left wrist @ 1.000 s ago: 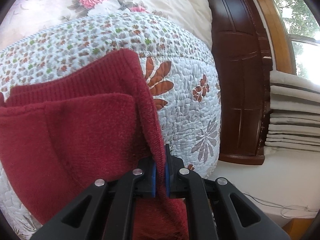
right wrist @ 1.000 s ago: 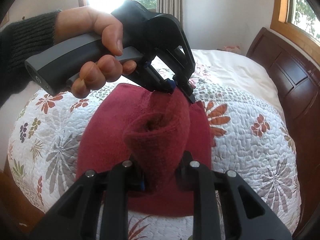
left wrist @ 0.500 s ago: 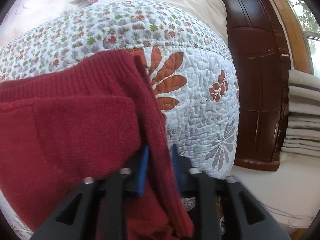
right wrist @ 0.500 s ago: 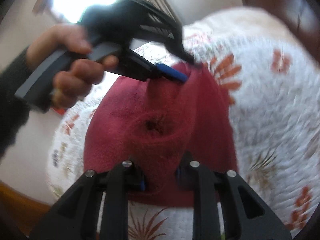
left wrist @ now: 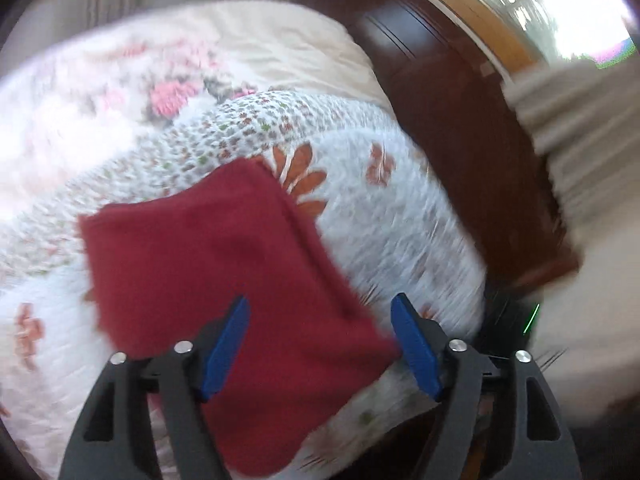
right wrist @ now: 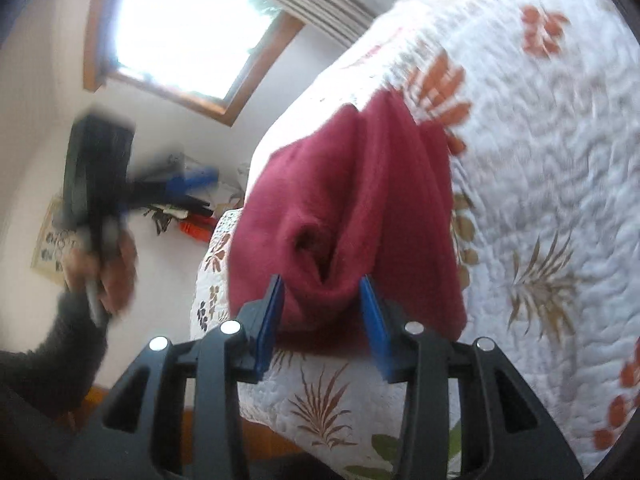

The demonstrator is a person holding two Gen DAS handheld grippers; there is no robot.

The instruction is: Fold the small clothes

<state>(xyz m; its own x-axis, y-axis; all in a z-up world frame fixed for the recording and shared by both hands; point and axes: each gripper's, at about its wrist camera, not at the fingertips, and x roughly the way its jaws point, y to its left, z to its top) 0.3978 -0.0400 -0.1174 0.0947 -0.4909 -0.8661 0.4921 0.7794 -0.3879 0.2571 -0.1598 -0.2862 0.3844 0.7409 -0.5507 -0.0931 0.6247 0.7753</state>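
A: One garment on show, a single dark red knit piece, and two grippers working it.

B: It lies folded on the white quilt with the orange and brown leaf print, near the quilt's edge at the foot of the bed. From the right wrist view a rolled fold opens like a little tunnel at its near end.

A: The left gripper has its blue pads spread wide, nothing between them held; the red cloth sits below, clear of both pads.

B: The right gripper has its blue pads either side of that bunched fold. Pressing or just touching, I cannot tell; the frame is blurred.

A: To the side in that view, a hand in a dark sleeve carries the left gripper, lifted well away from the cloth.

B: Round the room: dark wooden headboard, a cream bedspread with pink roses, one bright window with a wood frame.
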